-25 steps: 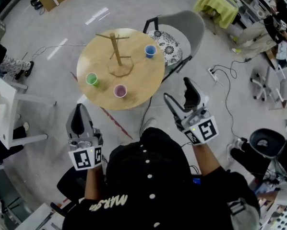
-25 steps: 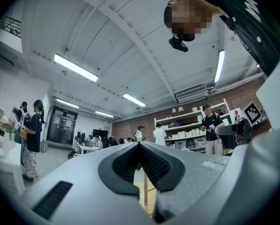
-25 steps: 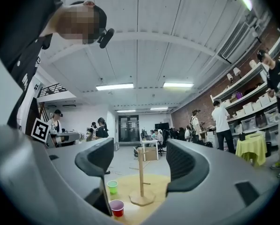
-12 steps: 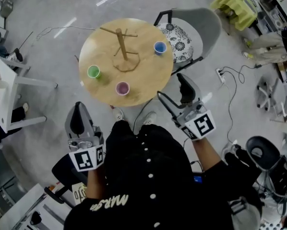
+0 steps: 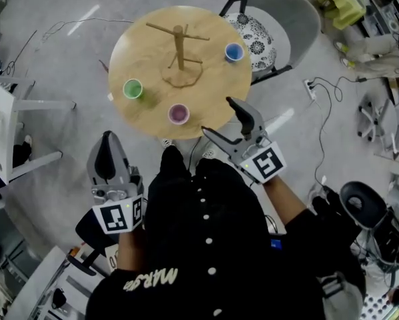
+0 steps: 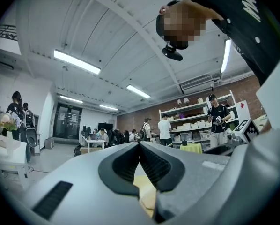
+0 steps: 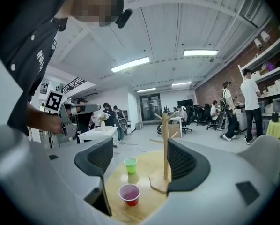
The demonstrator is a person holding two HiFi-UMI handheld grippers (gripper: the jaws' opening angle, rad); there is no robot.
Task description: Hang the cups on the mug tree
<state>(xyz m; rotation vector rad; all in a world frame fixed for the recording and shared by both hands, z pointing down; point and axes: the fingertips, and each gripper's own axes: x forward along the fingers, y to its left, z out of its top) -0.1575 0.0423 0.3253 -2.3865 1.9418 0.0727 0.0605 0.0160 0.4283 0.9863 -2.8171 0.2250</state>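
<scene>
While the left gripper hangs off the round table's seven o'clock side with its jaws pressed together on nothing, the right gripper stands wide apart and empty at the five o'clock edge. On the tabletop, the pink cup sits nearest at six. Then come the green cup at eight, the mug tree near centre, and the blue cup at two.

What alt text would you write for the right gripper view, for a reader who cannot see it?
The right gripper, jaws open and empty, frames a round wooden table holding a pink cup, a green cup and a bare mug tree.
</scene>
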